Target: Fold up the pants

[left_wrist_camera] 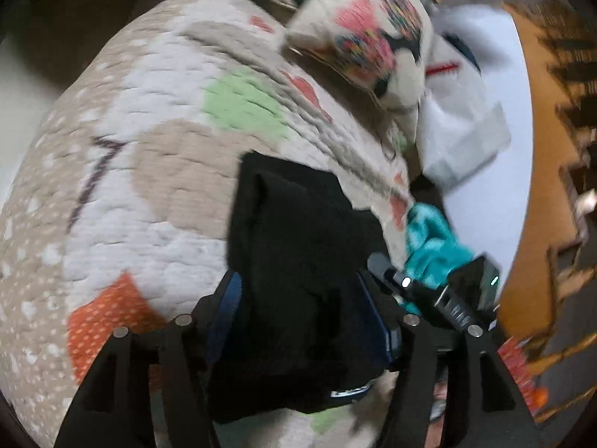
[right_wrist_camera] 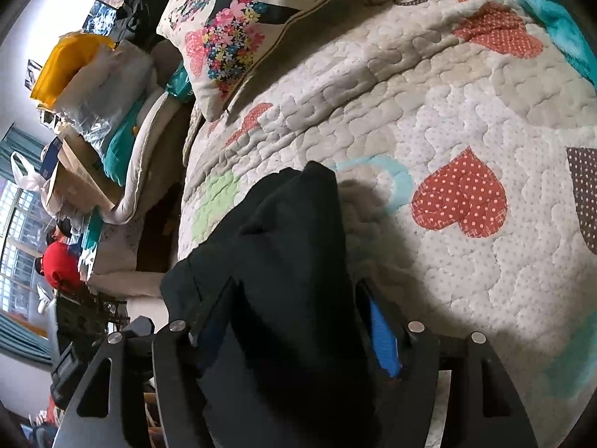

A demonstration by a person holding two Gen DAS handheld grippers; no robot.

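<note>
Black fabric fills the lower middle of both wrist views: the pants (left_wrist_camera: pixel 298 261) are bunched between the blue-padded fingers (left_wrist_camera: pixel 227 298) of the left tongs (left_wrist_camera: pixel 298 310), which are closed on the cloth, one pad pressing each side of the bundle. In the right wrist view the same pants (right_wrist_camera: pixel 283 261) rise in a dark, folded mass between the fingers (right_wrist_camera: pixel 382 339) of the right tongs (right_wrist_camera: pixel 294 321), which likewise clamp the fabric, so the garment is gripped by both tools and held above the bed rather than lying flat. Beneath it spreads a quilted bedspread (right_wrist_camera: pixel 447 112) in cream and beige, stitched with polka-dot hearts in red and orange, a green patch (left_wrist_camera: pixel 242 104) and a pale blue shape. A floral cushion (right_wrist_camera: pixel 231 33) lies toward the head of the bed, and it shows blurred in the left view too (left_wrist_camera: pixel 358 37). Teal cloth (left_wrist_camera: pixel 429 242) sits just beside the right edge of the pants in the left view, near a second black device with small lit indicators (left_wrist_camera: pixel 447 291). At the bed's far side the right view shows a heap of bags, a yellow packet (right_wrist_camera: pixel 67 67) and a cardboard box (right_wrist_camera: pixel 74 171).
</note>
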